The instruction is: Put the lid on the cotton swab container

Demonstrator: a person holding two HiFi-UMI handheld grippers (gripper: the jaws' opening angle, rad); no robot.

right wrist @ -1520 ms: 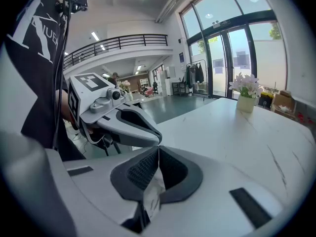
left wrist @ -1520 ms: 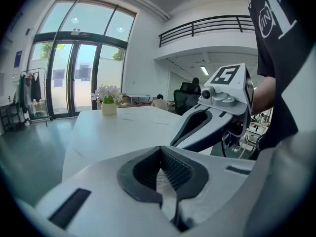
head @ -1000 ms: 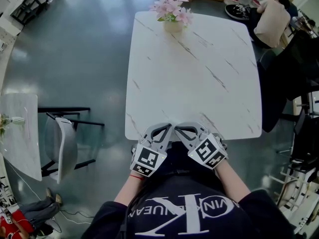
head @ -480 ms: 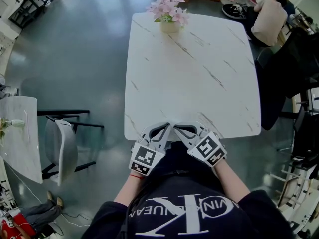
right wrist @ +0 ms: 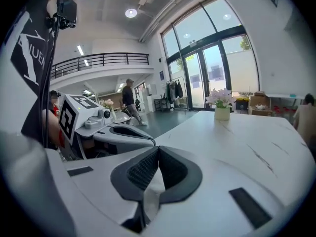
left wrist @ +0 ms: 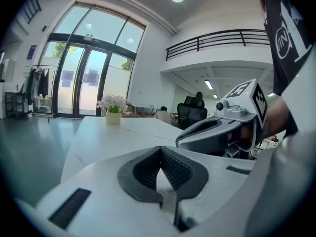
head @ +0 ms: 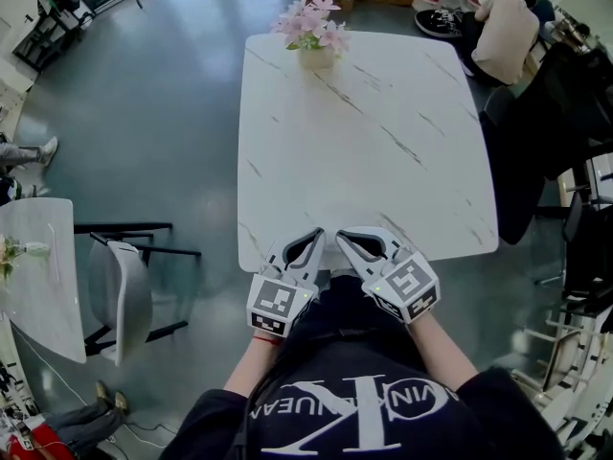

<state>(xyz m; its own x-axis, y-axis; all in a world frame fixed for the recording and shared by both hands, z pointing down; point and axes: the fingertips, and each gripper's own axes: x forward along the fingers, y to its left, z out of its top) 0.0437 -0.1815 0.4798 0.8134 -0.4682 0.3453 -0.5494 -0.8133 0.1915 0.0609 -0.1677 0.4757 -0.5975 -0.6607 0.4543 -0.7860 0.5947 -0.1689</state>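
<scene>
Cotton swab container and lid show in none of my views, so I cannot place them. My left gripper [head: 314, 236] and right gripper [head: 347, 235] sit side by side at the near edge of the table [head: 383, 132], tips close together. Both pairs of jaws are closed with nothing between them. 1 flower pot [head: 315, 56] stands at the far edge.

One white marbled square table [head: 383, 161]; one cream pot of pink flowers [head: 314, 38] at 12 o'clock; two white plastic grippers at 6 o'clock: left gripper [head: 319, 233], right gripper [head: 342, 233].
</scene>
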